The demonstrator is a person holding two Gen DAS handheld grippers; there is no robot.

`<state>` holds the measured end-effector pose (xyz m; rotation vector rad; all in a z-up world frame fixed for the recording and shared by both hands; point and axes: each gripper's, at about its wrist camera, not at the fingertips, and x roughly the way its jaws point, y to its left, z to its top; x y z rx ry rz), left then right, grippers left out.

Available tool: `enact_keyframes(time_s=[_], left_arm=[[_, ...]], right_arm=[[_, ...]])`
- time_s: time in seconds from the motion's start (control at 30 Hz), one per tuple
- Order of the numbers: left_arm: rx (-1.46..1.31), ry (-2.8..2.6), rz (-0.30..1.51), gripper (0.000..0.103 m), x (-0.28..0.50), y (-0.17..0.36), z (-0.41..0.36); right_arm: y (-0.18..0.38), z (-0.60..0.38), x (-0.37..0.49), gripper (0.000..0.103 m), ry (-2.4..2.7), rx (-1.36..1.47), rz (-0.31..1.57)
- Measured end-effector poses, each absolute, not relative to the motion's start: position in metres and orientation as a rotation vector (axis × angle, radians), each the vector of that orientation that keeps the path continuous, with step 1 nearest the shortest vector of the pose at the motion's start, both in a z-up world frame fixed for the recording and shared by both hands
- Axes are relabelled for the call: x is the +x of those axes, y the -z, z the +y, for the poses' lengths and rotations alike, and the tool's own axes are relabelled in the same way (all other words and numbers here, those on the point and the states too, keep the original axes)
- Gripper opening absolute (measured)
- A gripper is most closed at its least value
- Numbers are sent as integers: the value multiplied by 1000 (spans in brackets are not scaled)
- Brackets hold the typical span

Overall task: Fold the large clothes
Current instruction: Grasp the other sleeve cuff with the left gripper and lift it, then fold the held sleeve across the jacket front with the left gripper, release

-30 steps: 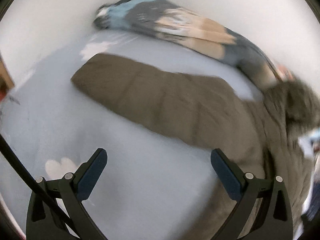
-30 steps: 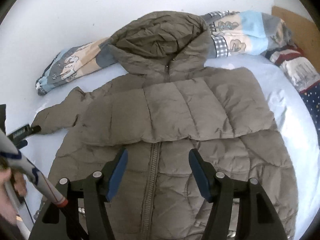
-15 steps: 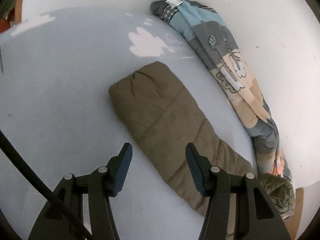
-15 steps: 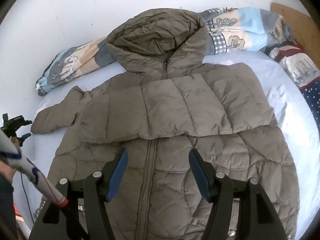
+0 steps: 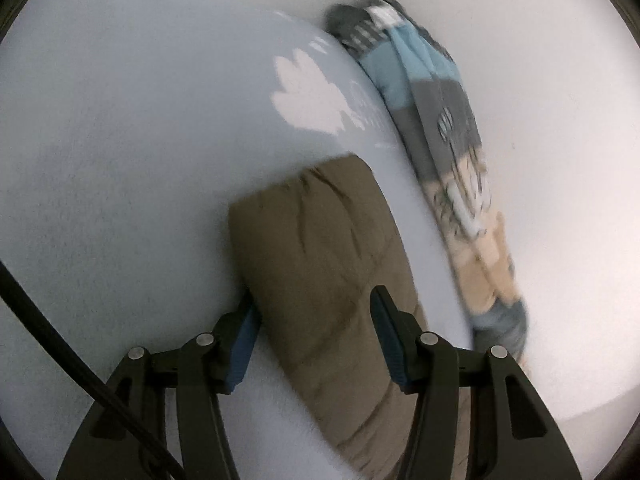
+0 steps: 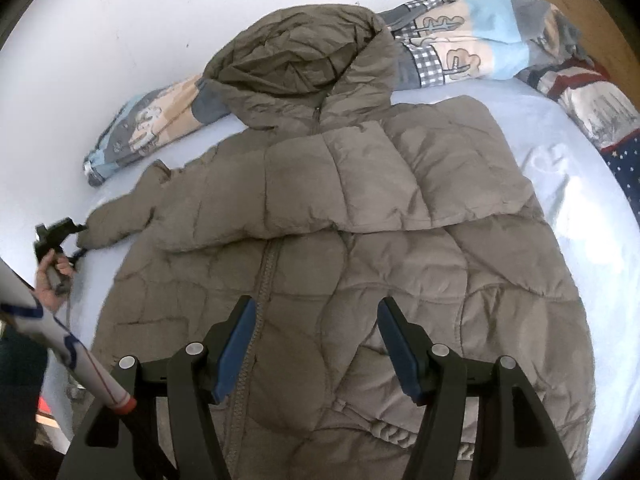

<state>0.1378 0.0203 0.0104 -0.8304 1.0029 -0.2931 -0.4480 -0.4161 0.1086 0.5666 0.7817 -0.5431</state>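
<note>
Jaws of our left gripper have just been closing and are now standing half open astride the cuff of the free sleeve of the coat, not yet pinching it. Our right gripper is hovering open above the coat's zipper, holding nothing. We are risking that the slippery padding is escaping, because the bite is shallow.

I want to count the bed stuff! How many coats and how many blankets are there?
Olive-brown puffy hooded coat: 1
Patchwork blankets, blue-and-beige cartoon blanket, red-white-navy starry blanket: 2
Total: 3
</note>
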Motion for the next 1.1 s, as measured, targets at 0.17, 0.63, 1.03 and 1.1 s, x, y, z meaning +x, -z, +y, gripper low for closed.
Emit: enact_keyframes(time_s=[0.17,0.63,1.03,1.1], left_arm=[[-866,292,986,25,144,-10,24],[-589,480,822,17,82,-165,-19],[-403,652,685,17,-22,-293,-123],[-385,683,680,17,-38,-303,-138]], right_arm=[[-110,-417,-453,68,537,554,771],[-122,-436,-465,68,517,698,679],[-171,-451,-503,68,546,810,522],[-173,-455,-507,68,553,814,515]])
